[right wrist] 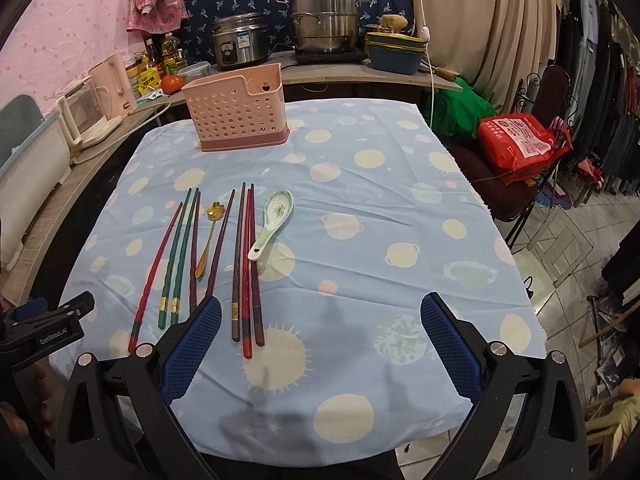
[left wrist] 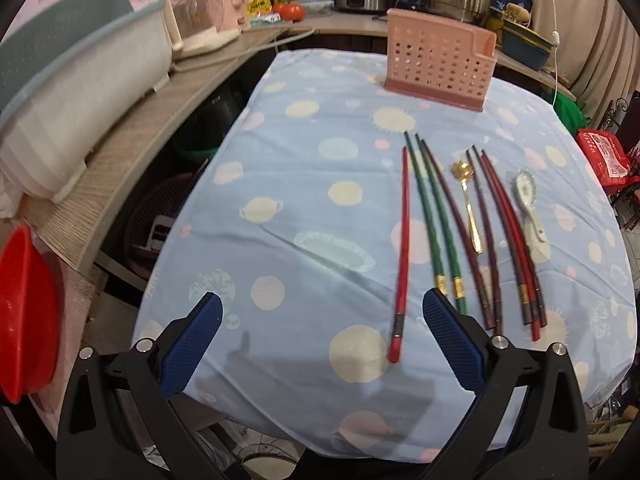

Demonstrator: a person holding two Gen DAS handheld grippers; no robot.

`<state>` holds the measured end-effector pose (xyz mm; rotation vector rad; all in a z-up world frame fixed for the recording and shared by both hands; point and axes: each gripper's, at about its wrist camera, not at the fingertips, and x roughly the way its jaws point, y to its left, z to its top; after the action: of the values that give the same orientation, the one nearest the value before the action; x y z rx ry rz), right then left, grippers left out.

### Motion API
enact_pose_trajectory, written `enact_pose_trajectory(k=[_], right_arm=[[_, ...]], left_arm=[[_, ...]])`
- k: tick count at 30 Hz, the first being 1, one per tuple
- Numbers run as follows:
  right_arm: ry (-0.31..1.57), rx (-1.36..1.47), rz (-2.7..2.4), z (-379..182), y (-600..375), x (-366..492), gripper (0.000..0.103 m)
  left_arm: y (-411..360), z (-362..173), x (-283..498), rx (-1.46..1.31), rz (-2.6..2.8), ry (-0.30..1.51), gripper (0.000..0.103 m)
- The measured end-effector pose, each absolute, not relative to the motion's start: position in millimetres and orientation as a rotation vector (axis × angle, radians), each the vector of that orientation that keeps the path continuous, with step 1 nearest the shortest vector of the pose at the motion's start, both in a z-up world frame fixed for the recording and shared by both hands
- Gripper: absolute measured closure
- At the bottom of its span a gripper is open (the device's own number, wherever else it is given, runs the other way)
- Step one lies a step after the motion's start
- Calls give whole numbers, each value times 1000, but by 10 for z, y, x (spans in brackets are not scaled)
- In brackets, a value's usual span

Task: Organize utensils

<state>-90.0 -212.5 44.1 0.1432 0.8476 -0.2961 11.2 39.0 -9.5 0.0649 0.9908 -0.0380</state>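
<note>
A pink perforated utensil holder [left wrist: 438, 62] [right wrist: 238, 114] stands at the far side of the blue spotted tablecloth [left wrist: 304, 200] [right wrist: 380, 220]. Several chopsticks lie side by side: a red one [left wrist: 401, 256] [right wrist: 154, 270], two green ones [left wrist: 434, 224] [right wrist: 178, 256], and dark red and brown ones [left wrist: 508, 232] [right wrist: 246, 272]. A gold spoon [left wrist: 468, 208] [right wrist: 208, 240] and a white ceramic spoon [left wrist: 530, 204] [right wrist: 272, 224] lie among them. My left gripper [left wrist: 322, 312] is open and empty above the near edge, left of the chopsticks. My right gripper [right wrist: 320, 316] is open and empty, right of them.
A wooden counter [left wrist: 132, 136] runs along the left with a grey-white tub [left wrist: 80, 92], a kettle [right wrist: 116, 80] and a red bowl [left wrist: 24, 312]. A rice cooker [right wrist: 238, 42] and steel pots [right wrist: 324, 16] stand behind. A red bag [right wrist: 516, 144] sits on a chair at right.
</note>
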Motion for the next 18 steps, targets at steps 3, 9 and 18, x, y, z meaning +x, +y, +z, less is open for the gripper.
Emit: enact_pose_trajectory(k=[3,9,18], right_arm=[[869,150,-292,369,-2166,-861,7],[899,156,-288,273,-2199,-780,7],[926,162,-276,189,-2234,-704,7]], left_arm=[[365,-224,155,46,-78,1010,8],[200,-463,262,84,-131,1056,23],[113,-638,206,83,-204,1116,41]])
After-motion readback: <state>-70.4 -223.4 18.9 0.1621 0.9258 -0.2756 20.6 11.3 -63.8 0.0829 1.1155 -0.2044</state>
